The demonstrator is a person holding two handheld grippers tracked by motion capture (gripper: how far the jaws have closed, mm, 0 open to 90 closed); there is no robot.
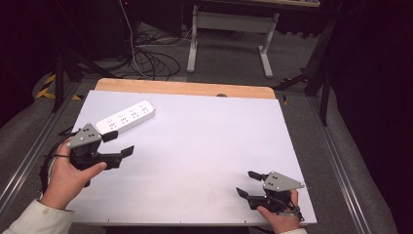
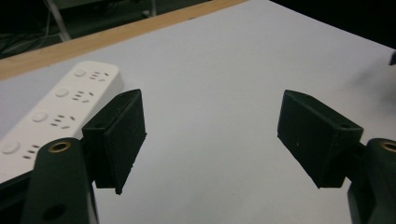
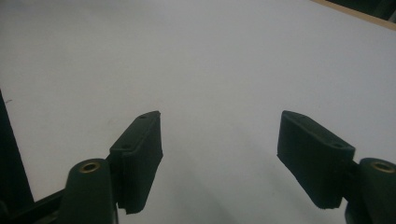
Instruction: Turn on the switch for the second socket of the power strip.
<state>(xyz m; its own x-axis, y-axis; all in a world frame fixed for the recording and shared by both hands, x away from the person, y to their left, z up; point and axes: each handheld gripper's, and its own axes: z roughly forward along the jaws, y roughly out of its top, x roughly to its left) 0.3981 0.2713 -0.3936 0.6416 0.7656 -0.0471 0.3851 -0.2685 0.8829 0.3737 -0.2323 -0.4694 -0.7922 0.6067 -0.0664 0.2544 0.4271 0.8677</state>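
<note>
A white tabletop (image 1: 195,146) with a strip of bare wood (image 1: 185,88) along its far edge is seen from above, in a dim room. Metal rails (image 1: 29,151) are set along both long sides of the table. Beyond the far edge, grey carpet (image 1: 229,63) is seen, with a tangle of dark cables (image 1: 151,61) lying on it and the pale legs of another desk (image 1: 231,34) standing farther back.

A white power strip (image 1: 126,117) is laid at an angle near the far left corner of the table. The left gripper (image 1: 119,144) is held just beside its near end, with the jaws spread wide and nothing between them; in the left gripper view the strip (image 2: 51,112) is seen past the left jaw. The right gripper (image 1: 247,184) is held near the front right corner, well apart from the strip, with its jaws likewise spread and empty over bare white surface (image 3: 210,70)
</note>
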